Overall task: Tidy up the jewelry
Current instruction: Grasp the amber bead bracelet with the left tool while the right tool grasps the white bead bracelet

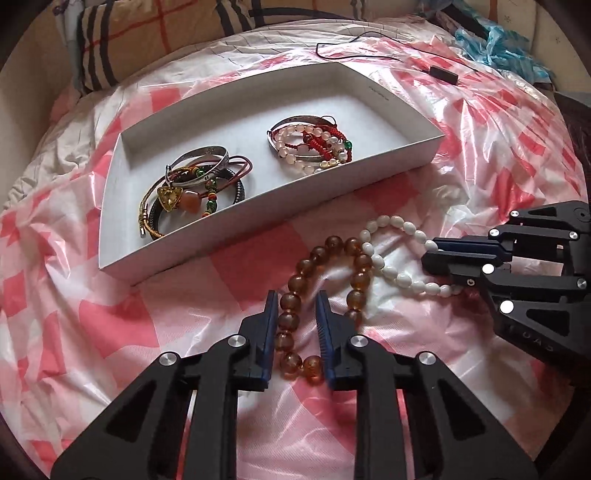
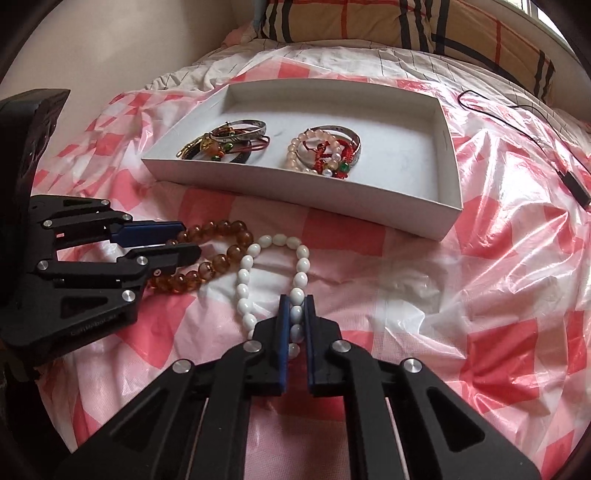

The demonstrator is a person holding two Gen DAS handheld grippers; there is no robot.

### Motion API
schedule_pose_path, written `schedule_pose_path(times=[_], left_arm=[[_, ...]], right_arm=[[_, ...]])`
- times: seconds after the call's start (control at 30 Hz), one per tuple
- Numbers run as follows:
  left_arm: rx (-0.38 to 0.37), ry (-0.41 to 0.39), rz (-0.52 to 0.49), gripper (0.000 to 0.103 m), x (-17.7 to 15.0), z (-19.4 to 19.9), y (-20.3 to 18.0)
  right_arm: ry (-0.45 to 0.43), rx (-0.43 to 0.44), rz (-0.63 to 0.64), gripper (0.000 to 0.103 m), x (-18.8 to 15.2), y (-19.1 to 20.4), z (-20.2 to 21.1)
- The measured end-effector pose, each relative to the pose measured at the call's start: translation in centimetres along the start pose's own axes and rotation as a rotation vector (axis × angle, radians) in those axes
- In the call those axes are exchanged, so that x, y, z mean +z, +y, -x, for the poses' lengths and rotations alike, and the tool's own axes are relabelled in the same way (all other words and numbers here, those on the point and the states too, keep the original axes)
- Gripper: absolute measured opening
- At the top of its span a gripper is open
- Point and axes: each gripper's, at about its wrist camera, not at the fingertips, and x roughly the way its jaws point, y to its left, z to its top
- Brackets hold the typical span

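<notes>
Nearest in the left wrist view, the left gripper [image 1: 297, 306] has its fingers [image 1: 271, 314] on either side of one run of the amber bead bracelet [image 1: 325, 280]. A narrow gap shows beside the beads, so whether the pads already press on them I cannot tell; the strand is bracketed at its near side, probably so the loop can be lifted whole.

The right gripper [image 2: 296, 308] is clenched on the white bead bracelet [image 2: 273, 273], a bead pinched between its fingers at the loop's right strand. Gripping a single strand lets the rest hang free when raised.

The two bracelets lie touching on the pink-checked plastic sheet [image 2: 498, 258] that covers the bed, the white loop crossing the amber one, which may be why each hand takes its own piece: pulling one alone could drag the other.

Just beyond sits the white cardboard tray [image 1: 258, 221], already holding two separate heaps: the bangle and cord pile [image 1: 192, 188] at the left end, the pink bead pile [image 1: 314, 147] in the middle. The right end is bare, a likely spot for these two.

Farther off lie a black cord [image 1: 369, 55] and a plaid pillow [image 2: 369, 22].
</notes>
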Motion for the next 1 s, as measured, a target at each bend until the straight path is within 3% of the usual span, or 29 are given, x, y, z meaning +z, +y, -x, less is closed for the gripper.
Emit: schedule_pose_path(times=[0.2,0.73,0.8,0.93,1.0], left_arm=[[0.005,0.008,0.008,0.019,-0.6,0.0,0.7],[0.028,0.003,-0.021,0.02,-0.8,-0.2,0.0],[0.032,0.002,-0.022,0.022,-0.8,-0.2,0.0],[0.066,-0.008,-0.003,0.043,-0.8,-0.3,0.4],[0.061,-0.008,0.007,0.046,-0.8,-0.3,0.6]], right_arm=[[-0.046,-0.08,0.097,0.008,0.1,2.3,0.8],[-0.076,-0.116,0.142,0.008,0.3,3.0,1.3],[-0.078,-0.118,0.142,0.008,0.3,3.0,1.3],[-0.081,-0.122,0.147,0.008,0.2,3.2,1.4],[-0.081,-0.126,0.151,0.008,0.2,3.2,1.4]])
